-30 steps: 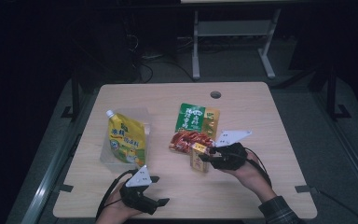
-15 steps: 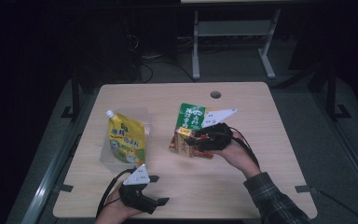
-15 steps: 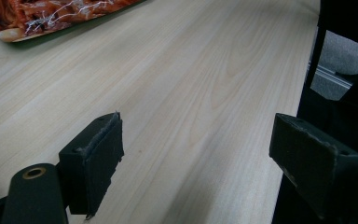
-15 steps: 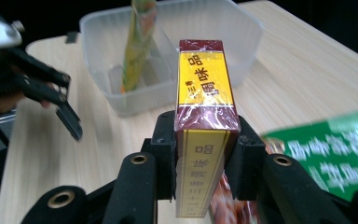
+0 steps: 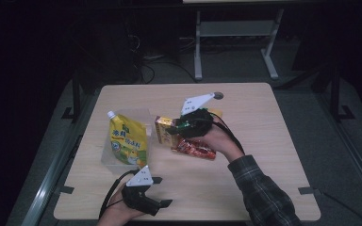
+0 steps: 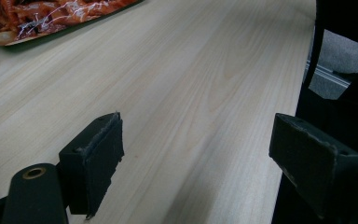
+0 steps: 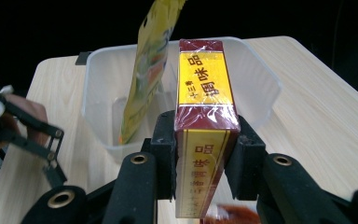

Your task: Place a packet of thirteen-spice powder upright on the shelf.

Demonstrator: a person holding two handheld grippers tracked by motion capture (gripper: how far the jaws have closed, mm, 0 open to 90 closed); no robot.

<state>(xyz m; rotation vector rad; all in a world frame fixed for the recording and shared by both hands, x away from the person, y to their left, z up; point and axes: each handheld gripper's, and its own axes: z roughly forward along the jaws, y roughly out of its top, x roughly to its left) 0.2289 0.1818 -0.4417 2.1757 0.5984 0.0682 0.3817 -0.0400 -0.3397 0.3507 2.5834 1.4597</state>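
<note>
Since a second ago the right gripper (image 5: 173, 129) has lifted the box (image 5: 164, 131) off the desk (image 5: 264, 141) and carried it left, off the red snack packet (image 5: 195, 149) and toward the clear tub (image 5: 143, 115) that holds the yellow pouch (image 5: 125, 141). Its fingers (image 7: 164, 140) are clenched on the box's sides, so the box hangs in the air just short of the tub's rim. That likely means a drop into the tub comes next. Down at the near edge, the left gripper (image 5: 158, 205) waits with fingers (image 6: 98, 154) spread, grasping nothing
</note>
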